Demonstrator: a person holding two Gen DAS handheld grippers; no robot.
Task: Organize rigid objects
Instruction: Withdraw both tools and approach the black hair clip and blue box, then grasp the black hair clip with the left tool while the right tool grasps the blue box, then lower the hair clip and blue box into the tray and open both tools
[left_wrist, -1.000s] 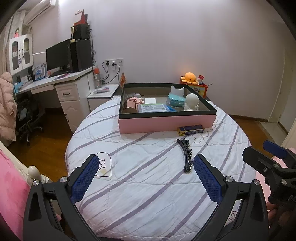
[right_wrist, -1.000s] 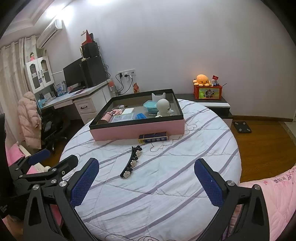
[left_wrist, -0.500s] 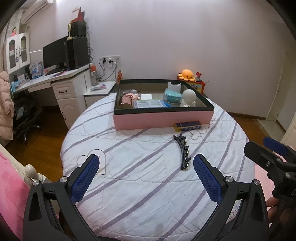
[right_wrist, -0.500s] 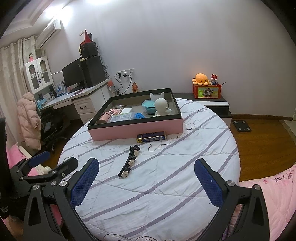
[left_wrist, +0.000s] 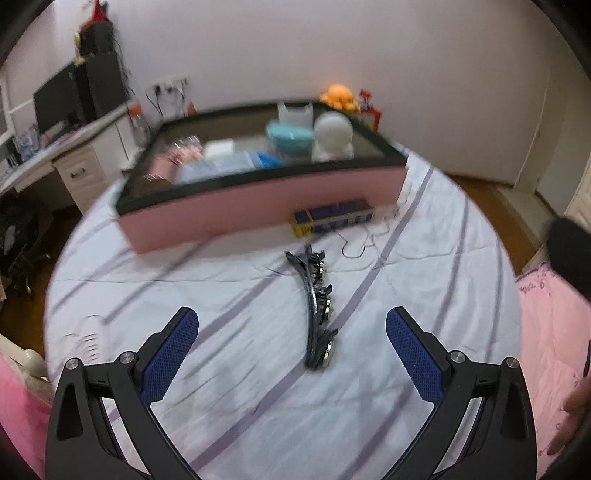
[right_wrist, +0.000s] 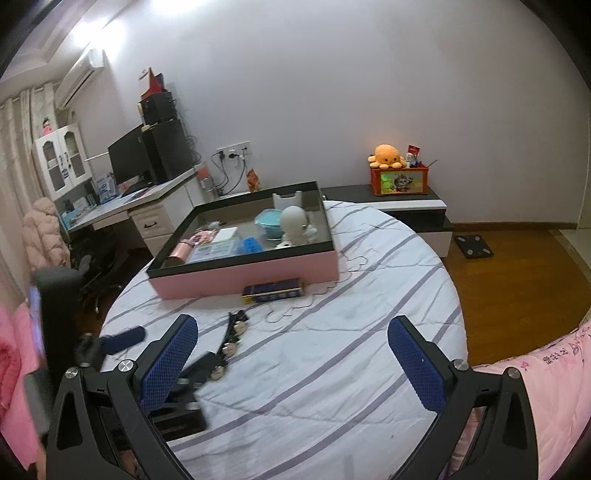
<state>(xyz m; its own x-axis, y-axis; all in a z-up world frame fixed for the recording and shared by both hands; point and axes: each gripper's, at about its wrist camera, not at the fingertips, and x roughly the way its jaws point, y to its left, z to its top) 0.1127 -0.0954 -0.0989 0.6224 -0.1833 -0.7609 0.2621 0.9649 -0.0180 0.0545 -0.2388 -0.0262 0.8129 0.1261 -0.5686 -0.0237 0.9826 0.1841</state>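
Note:
A long black hair clip (left_wrist: 316, 310) with metal studs lies on the striped round bed; it also shows in the right wrist view (right_wrist: 229, 341). My left gripper (left_wrist: 291, 350) is open, low over the bed, with the clip's near end between its blue pads. A blue and yellow box (left_wrist: 333, 221) lies against the pink tray (left_wrist: 258, 199), which holds a white figurine (left_wrist: 332, 136), a teal bowl (left_wrist: 290, 138) and other items. My right gripper (right_wrist: 291, 356) is open and empty, further back, with the left gripper's fingers (right_wrist: 122, 339) at its lower left.
A desk with a monitor (right_wrist: 129, 162) stands at the left. A low cabinet with an orange plush toy (right_wrist: 386, 155) stands at the back. Wooden floor (right_wrist: 517, 273) lies to the right of the bed. Pink bedding (left_wrist: 550, 325) is at the right edge.
My left gripper has moved forward and down towards the hair clip, which now lies between its open fingers. The right gripper has hardly moved.

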